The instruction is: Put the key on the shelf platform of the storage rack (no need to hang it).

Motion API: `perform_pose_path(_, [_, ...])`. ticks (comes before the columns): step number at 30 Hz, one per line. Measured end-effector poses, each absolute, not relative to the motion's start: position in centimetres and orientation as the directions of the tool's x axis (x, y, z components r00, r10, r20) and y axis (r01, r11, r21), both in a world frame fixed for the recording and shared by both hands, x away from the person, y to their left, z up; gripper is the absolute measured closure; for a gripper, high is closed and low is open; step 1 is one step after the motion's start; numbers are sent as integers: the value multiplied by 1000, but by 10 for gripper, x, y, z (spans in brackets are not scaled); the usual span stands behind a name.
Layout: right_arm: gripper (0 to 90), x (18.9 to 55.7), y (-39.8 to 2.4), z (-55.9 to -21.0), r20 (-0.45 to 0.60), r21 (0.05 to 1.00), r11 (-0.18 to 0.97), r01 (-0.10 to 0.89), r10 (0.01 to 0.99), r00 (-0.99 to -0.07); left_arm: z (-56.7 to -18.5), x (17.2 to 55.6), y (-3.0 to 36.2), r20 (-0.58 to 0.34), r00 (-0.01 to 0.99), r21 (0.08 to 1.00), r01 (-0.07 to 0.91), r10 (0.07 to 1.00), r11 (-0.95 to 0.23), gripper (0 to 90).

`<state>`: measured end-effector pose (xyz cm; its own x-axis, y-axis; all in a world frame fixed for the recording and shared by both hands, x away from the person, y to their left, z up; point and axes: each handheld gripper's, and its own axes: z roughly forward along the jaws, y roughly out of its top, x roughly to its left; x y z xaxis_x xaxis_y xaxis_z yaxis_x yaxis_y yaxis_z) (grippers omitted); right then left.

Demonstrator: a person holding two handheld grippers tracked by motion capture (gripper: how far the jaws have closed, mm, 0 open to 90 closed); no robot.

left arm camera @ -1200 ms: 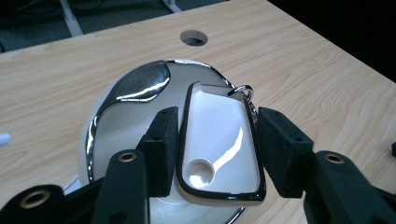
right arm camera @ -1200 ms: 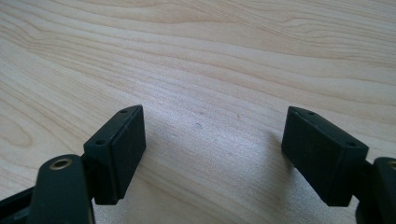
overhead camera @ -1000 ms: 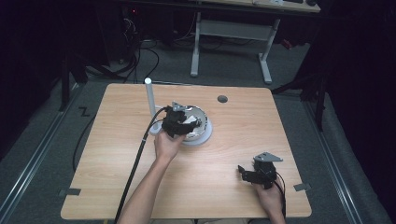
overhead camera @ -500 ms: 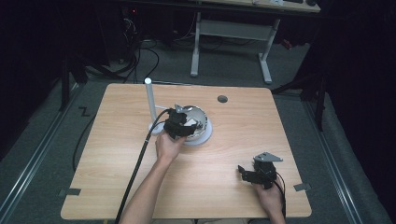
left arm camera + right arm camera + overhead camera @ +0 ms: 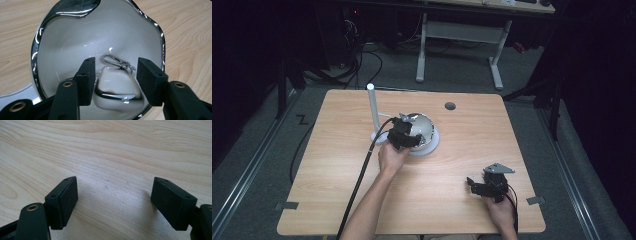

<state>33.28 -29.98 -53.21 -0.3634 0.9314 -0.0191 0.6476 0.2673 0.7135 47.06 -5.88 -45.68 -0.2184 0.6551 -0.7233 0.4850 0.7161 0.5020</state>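
Metal clasp (image 5: 117,63) lies in silver bowl (image 5: 75,37) near table (image 5: 337,200) center; left gripper (image 5: 113,75) jaws spread slightly above it, nothing pinched, likely just released. Right gripper (image 5: 112,195) spread, idle near front right corner.

Left gripper (image 5: 113,75) fingers slightly wider over clasp (image 5: 116,62).

Both forearms come in bare from the bottom edge of the high view, no sleeves showing. The left gripper (image 5: 404,134), just left of centre, is a chunky black block with a thick black cable trailing down toward the lower left. The right gripper (image 5: 484,187), at lower right, is black too, topped by a grey three-cornered plate, with a thin cable looping behind it. In the gripper views, the jaws are matte black with brass-ringed holes and square black pads (image 5: 65,195) with small screw dimples.
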Motion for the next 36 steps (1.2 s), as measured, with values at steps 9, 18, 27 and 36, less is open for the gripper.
perform_pose_path(9, [221, 333, -300, -532, -19, 714, 266, 648, 932, -362, -445, 463, -51, -739, -187, 509, 474, 647, 718, 420])
perform_pose_path(18, [221, 333, -300, -532, -19, 713, 266, 649, 932, -362, -435, 453, -35, -753, -174, 512, 452, 635, 730, 393])
perform_pose_path(27, [221, 333, -300, -532, -19, 713, 266, 649, 932, -362, -425, 441, -20, -757, -139, 530, 439, 638, 725, 378])
perform_pose_path(36, [221, 333, -300, -532, -19, 712, 267, 649, 932, -363, -419, 432, -7, -780, -144, 509, 418, 608, 752, 380])
